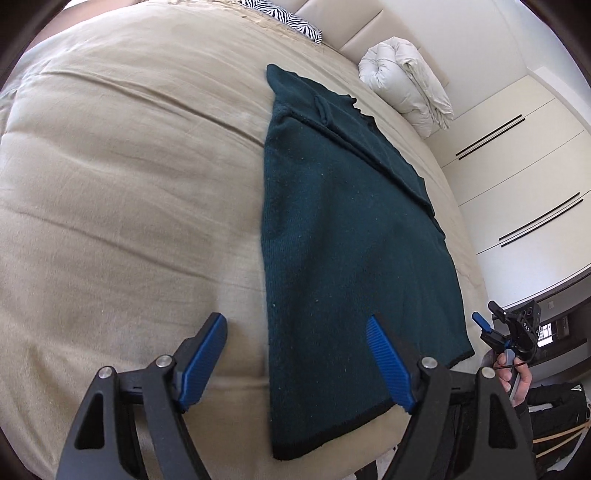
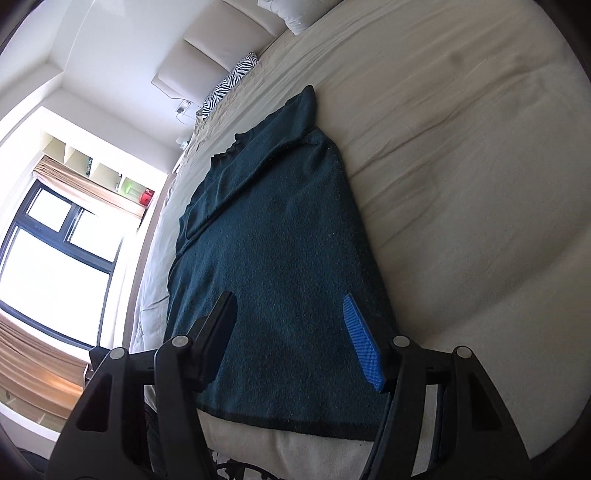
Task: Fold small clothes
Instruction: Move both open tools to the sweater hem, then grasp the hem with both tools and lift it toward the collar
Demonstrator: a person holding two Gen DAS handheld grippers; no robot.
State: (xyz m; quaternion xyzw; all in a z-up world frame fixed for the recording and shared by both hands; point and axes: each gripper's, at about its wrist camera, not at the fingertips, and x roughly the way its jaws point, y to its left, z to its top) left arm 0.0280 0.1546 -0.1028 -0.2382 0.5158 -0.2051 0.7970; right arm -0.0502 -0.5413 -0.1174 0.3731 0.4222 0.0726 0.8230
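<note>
Left wrist view shows a dark teal knit garment (image 1: 343, 236) lying flat on a beige bedcover (image 1: 129, 221), stretching lengthwise ahead of the left gripper (image 1: 297, 360), its black-trimmed hem nearest the jaws. Its sides appear already folded inward, with a sleeve laid across the far half, leaving one long narrow panel; the crosswise folds that would make it compact seem yet to be done. Left gripper jaws stand wide apart above the hem with nothing pinched between the blue pads. Right wrist view shows the same garment (image 2: 273, 258) running ahead of the right gripper (image 2: 291, 339), whose jaws also stand apart over the hem end, clear of the cloth. Off to the left gripper's right, the other gripper (image 1: 506, 328) appears in a person's hand (image 1: 517, 380). Farther ahead of the grippers, a zebra-print pillow (image 1: 284, 18) and a rolled white duvet (image 1: 406, 85) rest near the padded headboard (image 1: 351, 22).
</note>
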